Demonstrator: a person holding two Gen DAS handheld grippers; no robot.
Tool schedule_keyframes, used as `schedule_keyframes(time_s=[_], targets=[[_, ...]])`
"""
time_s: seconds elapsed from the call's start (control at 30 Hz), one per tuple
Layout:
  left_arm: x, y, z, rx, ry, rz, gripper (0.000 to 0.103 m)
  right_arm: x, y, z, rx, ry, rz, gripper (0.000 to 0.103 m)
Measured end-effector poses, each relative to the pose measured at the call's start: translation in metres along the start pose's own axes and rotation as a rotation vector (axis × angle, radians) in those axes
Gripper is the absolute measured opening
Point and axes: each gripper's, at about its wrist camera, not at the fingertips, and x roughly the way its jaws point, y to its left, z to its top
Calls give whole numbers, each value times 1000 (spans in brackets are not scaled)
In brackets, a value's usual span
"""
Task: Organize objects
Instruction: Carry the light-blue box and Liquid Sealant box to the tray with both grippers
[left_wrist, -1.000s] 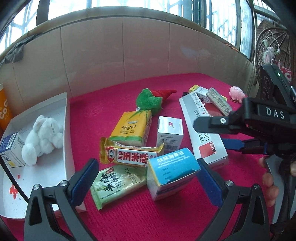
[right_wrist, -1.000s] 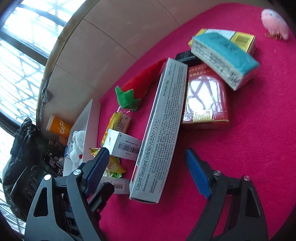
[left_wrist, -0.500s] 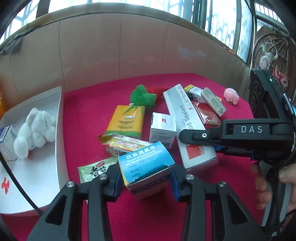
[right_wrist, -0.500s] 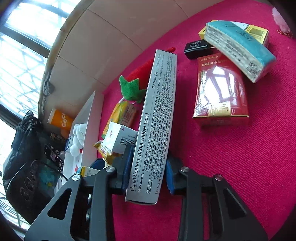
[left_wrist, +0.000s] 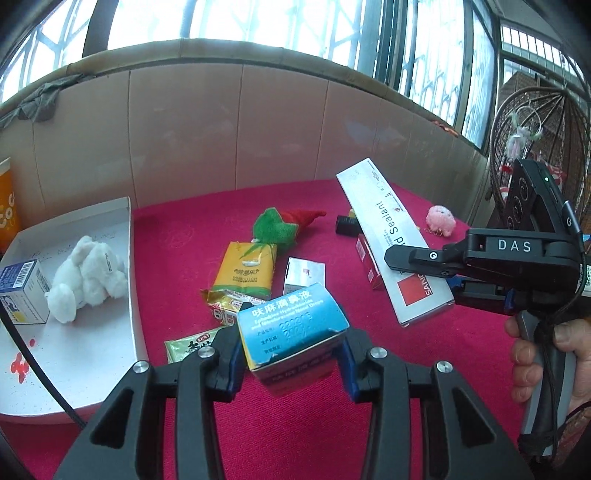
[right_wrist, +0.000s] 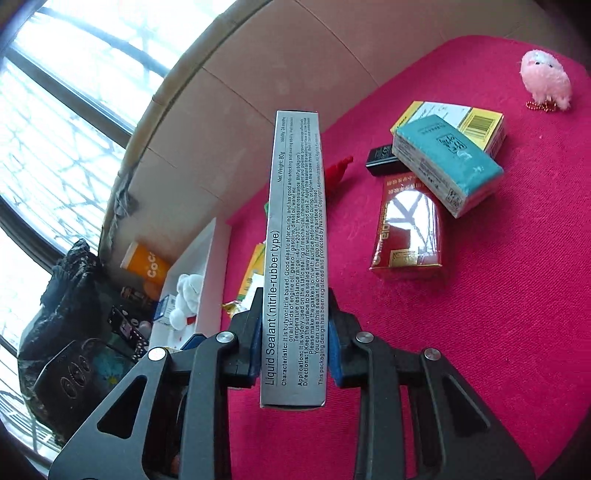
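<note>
My left gripper (left_wrist: 291, 360) is shut on a blue-topped medicine box (left_wrist: 291, 328), held just above the red cloth. My right gripper (right_wrist: 293, 350) is shut on a long grey Liquid Sealant box (right_wrist: 295, 251), lifted off the cloth with its far end tilted up. The same sealant box (left_wrist: 391, 240) shows in the left wrist view, clamped in the right tool at the right. A white tray (left_wrist: 122, 266) at the left holds a white plush toy (left_wrist: 86, 273) and a small blue-and-white box (left_wrist: 22, 291).
On the red cloth lie a yellow packet (left_wrist: 247, 269), a green-and-red plush (left_wrist: 284, 225), a small white box (left_wrist: 304, 273), a green sachet (left_wrist: 188, 347), a red box (right_wrist: 406, 229), a teal-topped box (right_wrist: 447, 162), and a pink plush (right_wrist: 545, 81). A cardboard wall (left_wrist: 240, 129) rings the back.
Both grippers closed from wide open onto their boxes. The left lifted the blue-topped box and the right raised the sealant box off the cloth, its far end swinging upward.
</note>
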Motion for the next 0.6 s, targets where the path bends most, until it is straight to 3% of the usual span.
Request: schedule_keyframes(time_s=[0.6], targets=[[-30,1,8,-12,-82,1,41,-7,32,-9,-45,6,53,27]])
